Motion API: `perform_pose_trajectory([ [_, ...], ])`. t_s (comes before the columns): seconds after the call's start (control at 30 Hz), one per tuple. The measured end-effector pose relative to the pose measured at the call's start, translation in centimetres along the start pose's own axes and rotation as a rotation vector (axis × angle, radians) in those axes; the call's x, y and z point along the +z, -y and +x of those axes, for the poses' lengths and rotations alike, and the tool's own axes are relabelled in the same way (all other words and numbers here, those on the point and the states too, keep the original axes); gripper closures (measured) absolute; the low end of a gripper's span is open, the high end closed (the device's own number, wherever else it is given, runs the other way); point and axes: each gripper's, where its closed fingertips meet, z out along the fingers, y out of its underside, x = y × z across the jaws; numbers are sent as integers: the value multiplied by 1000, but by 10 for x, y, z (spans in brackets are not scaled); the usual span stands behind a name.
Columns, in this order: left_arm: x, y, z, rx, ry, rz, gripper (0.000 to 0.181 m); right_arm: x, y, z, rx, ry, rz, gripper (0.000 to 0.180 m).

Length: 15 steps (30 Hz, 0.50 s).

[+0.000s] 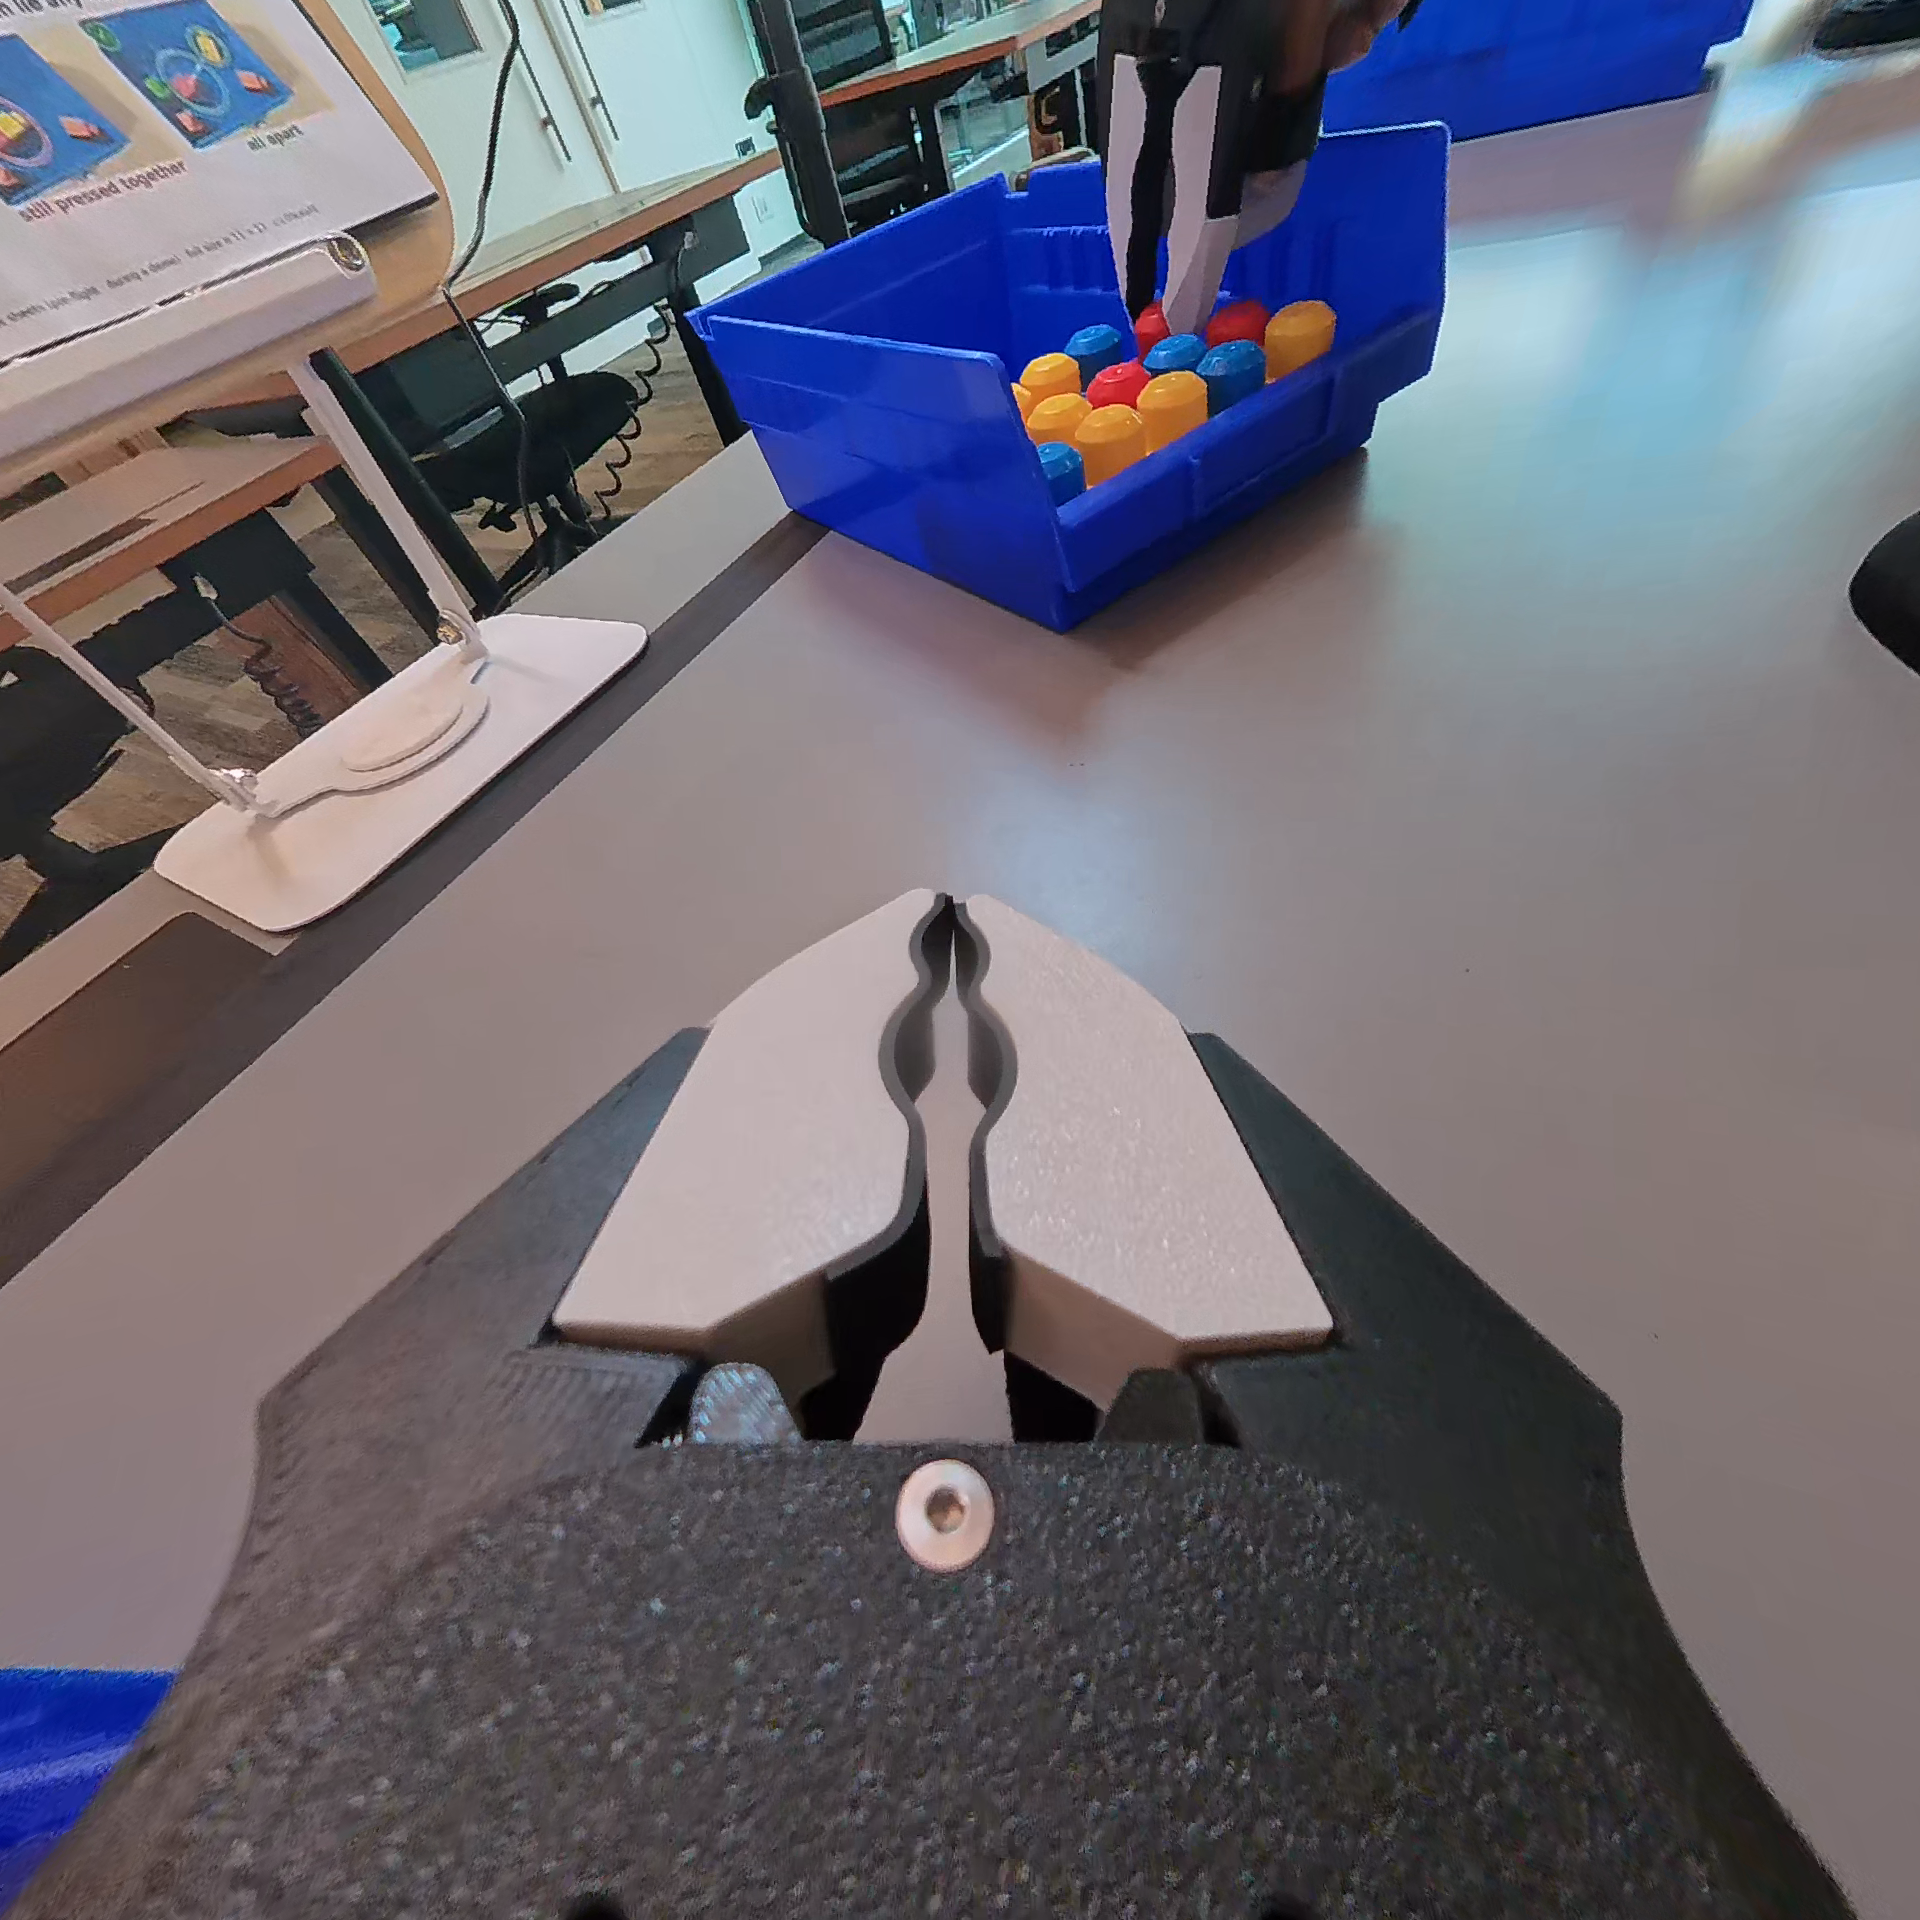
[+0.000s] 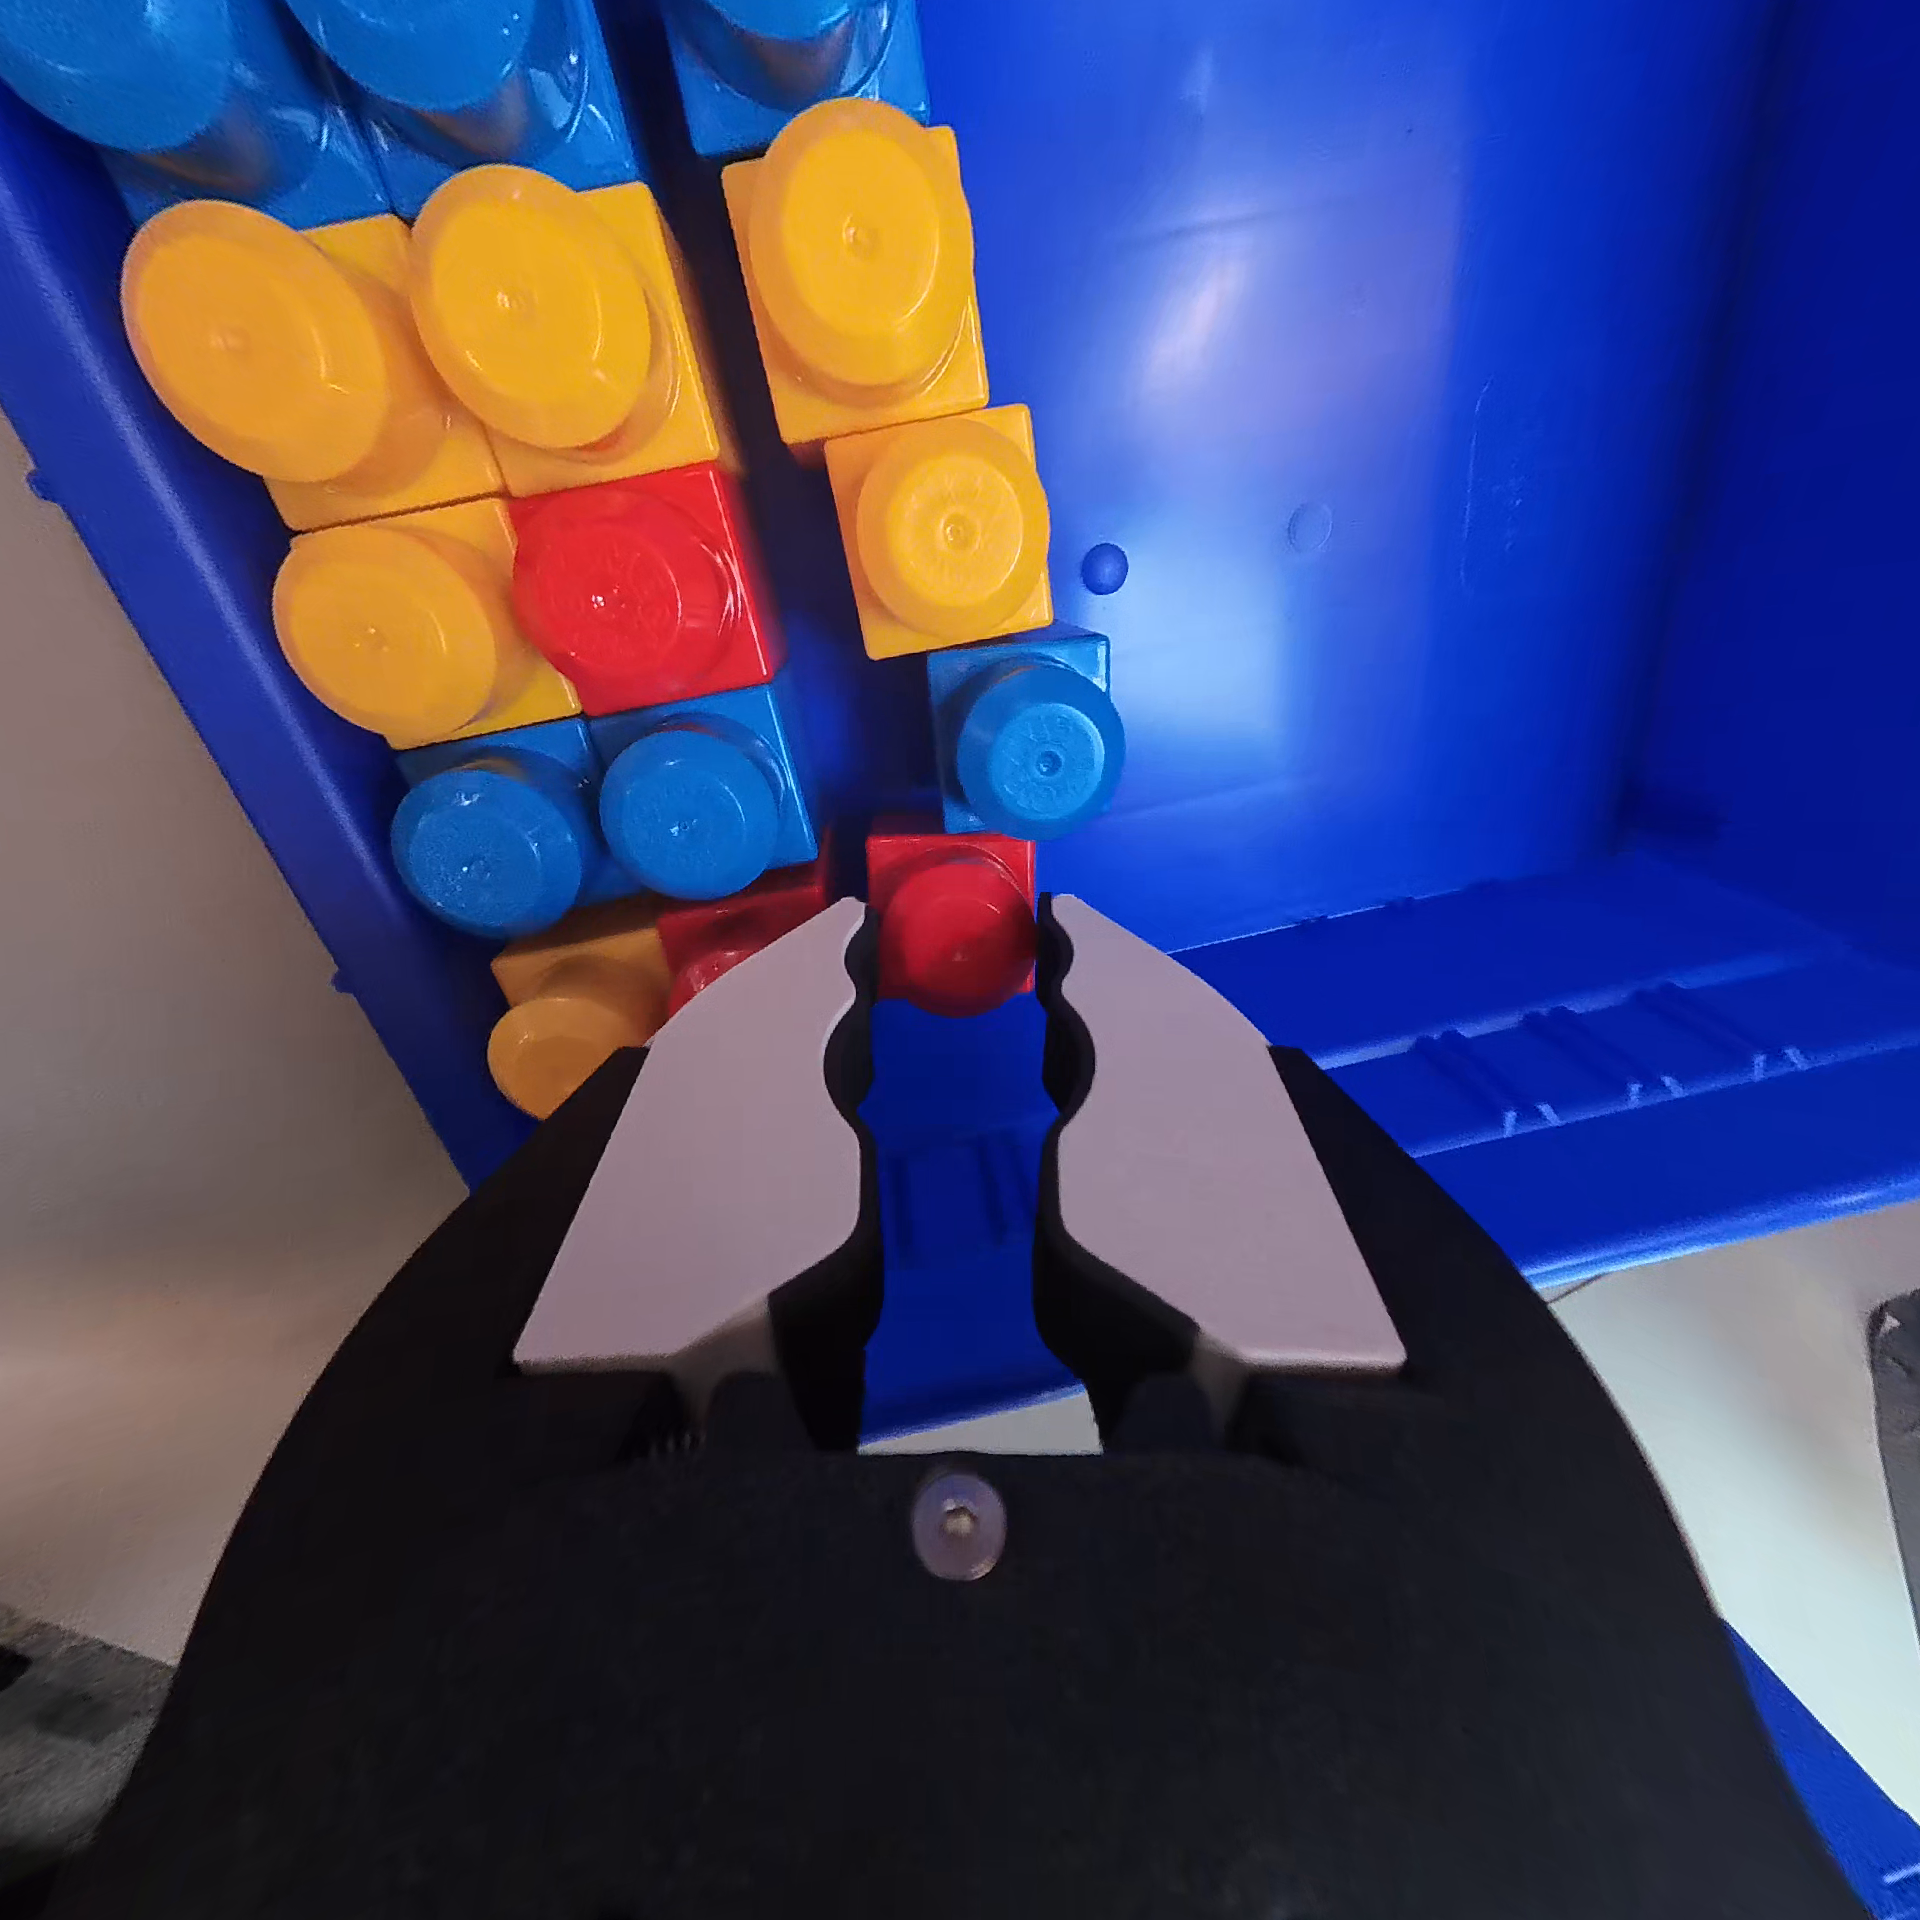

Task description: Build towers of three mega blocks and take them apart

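Note:
A blue bin [image 1: 914,416] stands on the grey table [image 1: 1247,831] and holds several yellow, blue and red mega blocks, studs up. My right gripper [image 1: 1169,307] reaches down into the bin. In the right wrist view it [image 2: 956,909] is closed to block width on a red block [image 2: 951,940], which sits in line with the other blocks [image 2: 644,592] along the bin wall. My left gripper [image 1: 951,906] is shut and empty, low over the bare table, well short of the bin.
A white stand [image 1: 416,727] holding an instruction sheet sits at the table's left edge. A dark object [image 1: 1891,603] lies at the right edge. Another blue bin [image 1: 1558,73] stands far back. The right half of the bin floor [image 2: 1351,520] is bare. My hands' fingertips stand some 40 cm from each other.

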Motion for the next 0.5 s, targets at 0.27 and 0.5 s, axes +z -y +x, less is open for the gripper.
perform_pose_trajectory([
  [0.27,2,-3,2,1,-13,-10,181,-16,19,8,26,-16,59,130],
  [0.5,1,-4,2,2,-14,-10,181,8,25,6,16,-8,28,150],
])
